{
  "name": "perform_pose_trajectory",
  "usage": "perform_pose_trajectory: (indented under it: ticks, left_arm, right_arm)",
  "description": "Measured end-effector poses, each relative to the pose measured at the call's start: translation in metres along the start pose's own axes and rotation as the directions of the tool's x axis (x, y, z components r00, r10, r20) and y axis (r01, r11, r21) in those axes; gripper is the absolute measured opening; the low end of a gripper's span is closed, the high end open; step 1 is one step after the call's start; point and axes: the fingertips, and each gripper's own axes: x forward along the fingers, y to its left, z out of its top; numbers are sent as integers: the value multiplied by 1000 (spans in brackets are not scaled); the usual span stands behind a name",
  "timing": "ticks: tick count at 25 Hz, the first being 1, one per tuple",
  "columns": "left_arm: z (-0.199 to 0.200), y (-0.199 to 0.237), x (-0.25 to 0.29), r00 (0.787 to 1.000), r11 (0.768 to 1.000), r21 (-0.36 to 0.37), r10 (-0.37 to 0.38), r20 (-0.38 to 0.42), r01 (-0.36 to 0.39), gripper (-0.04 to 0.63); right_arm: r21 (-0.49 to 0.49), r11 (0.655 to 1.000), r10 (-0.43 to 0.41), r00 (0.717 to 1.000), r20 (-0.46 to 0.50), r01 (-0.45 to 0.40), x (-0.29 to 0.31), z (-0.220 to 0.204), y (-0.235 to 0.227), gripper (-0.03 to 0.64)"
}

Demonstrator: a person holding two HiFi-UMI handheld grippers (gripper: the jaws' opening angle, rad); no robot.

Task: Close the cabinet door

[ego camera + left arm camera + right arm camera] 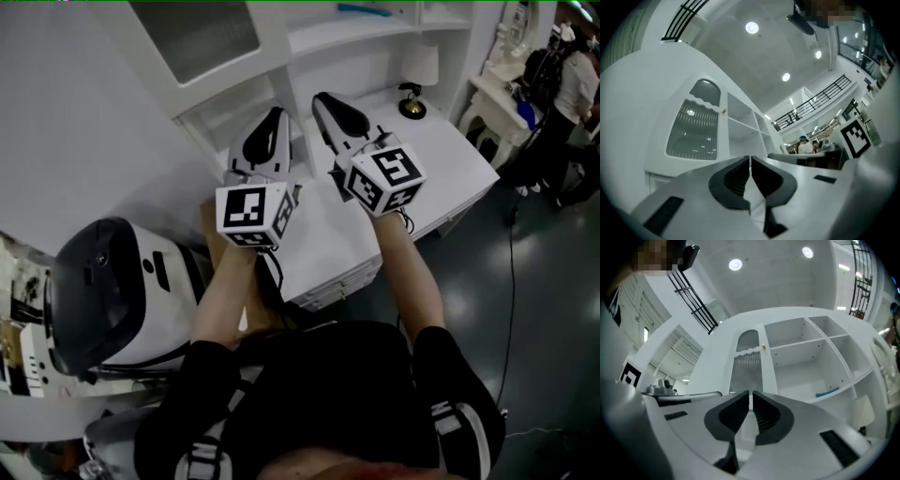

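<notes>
The white cabinet door with a ribbed glass pane (747,366) sits at the left end of the white open-shelved hutch (806,357). It looks flush with the hutch's front, its small knob (763,347) right beside the first shelf bay, so the closing seems done. The left gripper (750,159) and the right gripper (751,393) hang in front of the hutch, clear of it, each with its jaws pressed almost together on nothing. I judge that nothing remains but to lower the hands.

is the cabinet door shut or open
Looks shut: the cabinet door lies flush with the shelves, no gap on its knob side.
</notes>
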Motion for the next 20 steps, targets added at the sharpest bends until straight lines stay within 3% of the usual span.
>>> perform_pose_trajectory:
  ticks: [5,9,15,20]
  left_arm:
    - [-32,-29,-45,998,997,-64,38,-57,-41,12]
    - [-59,-56,-88,986,987,-136,59,-156,-80,12]
    - [-82,-97,-140,954,979,-113,135,-267,-170,12]
    - [-93,-126,-184,938,974,-77,180,-296,-212,12]
  right_arm:
    - [-47,998,-36,997,-70,33,-52,-16,18,40]
    - [-8,994,-111,977,-183,111,-115,-53,23,28]
    - [87,984,-123,940,-319,158,-178,-96,49,28]
    - [3,995,-91,925,-370,99,-217,-113,96,26]
